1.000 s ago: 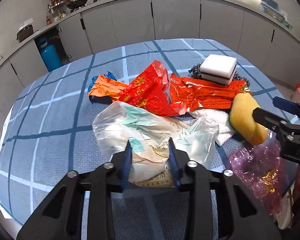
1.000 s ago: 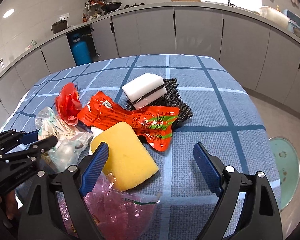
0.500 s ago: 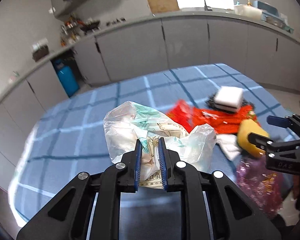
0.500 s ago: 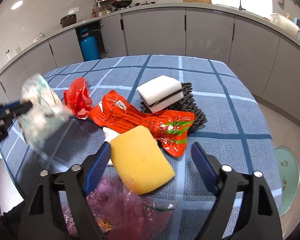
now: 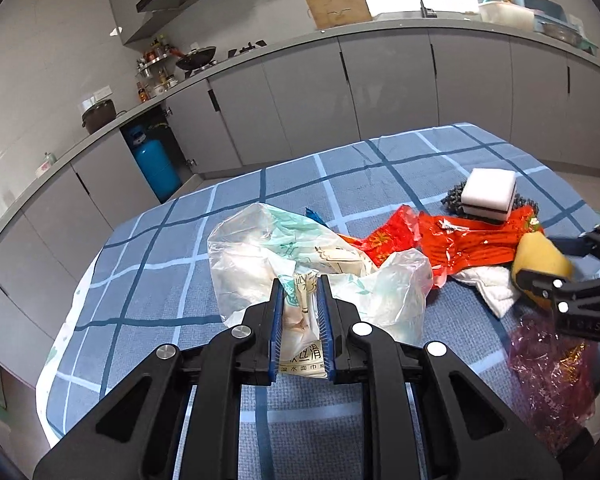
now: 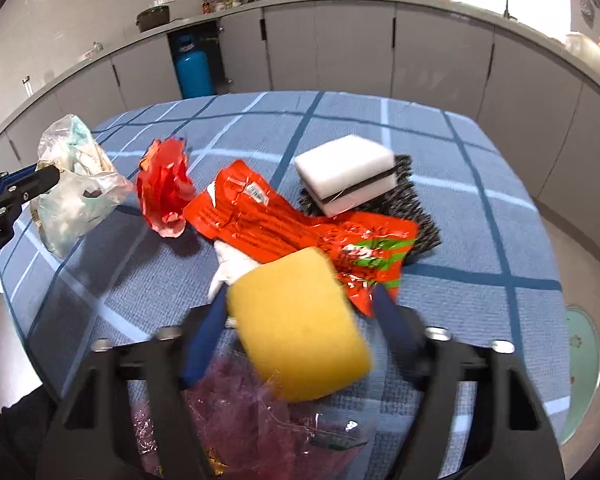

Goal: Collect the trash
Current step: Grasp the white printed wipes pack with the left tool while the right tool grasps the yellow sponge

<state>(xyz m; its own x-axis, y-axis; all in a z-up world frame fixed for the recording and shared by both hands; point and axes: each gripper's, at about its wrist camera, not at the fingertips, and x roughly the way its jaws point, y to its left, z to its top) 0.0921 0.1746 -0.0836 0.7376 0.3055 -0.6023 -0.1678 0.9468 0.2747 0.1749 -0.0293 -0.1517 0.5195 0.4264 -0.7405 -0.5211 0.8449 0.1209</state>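
Observation:
My left gripper (image 5: 299, 292) is shut on a crumpled clear plastic bag (image 5: 284, 256) with green print and holds it above the blue checked tablecloth (image 5: 160, 300); the bag also shows at the left of the right wrist view (image 6: 74, 188). My right gripper (image 6: 300, 300) has its jaws against both sides of a yellow sponge (image 6: 300, 324), which looks lifted and blurred. Red wrappers (image 6: 260, 220) and a smaller crumpled red wrapper (image 6: 164, 188) lie on the cloth. A purple-pink plastic bag (image 6: 252, 420) lies under the right gripper.
A white and black sponge (image 6: 348, 172) sits on a dark scouring pad (image 6: 416, 216) at the far right of the pile. A white cloth (image 5: 488, 284) lies under the red wrappers. Grey cabinets and a blue gas cylinder (image 5: 156, 164) stand behind the table.
My left gripper closed on the plastic bag and lifted it off the table. My right gripper closed from wide open onto the yellow sponge and moved in over it.

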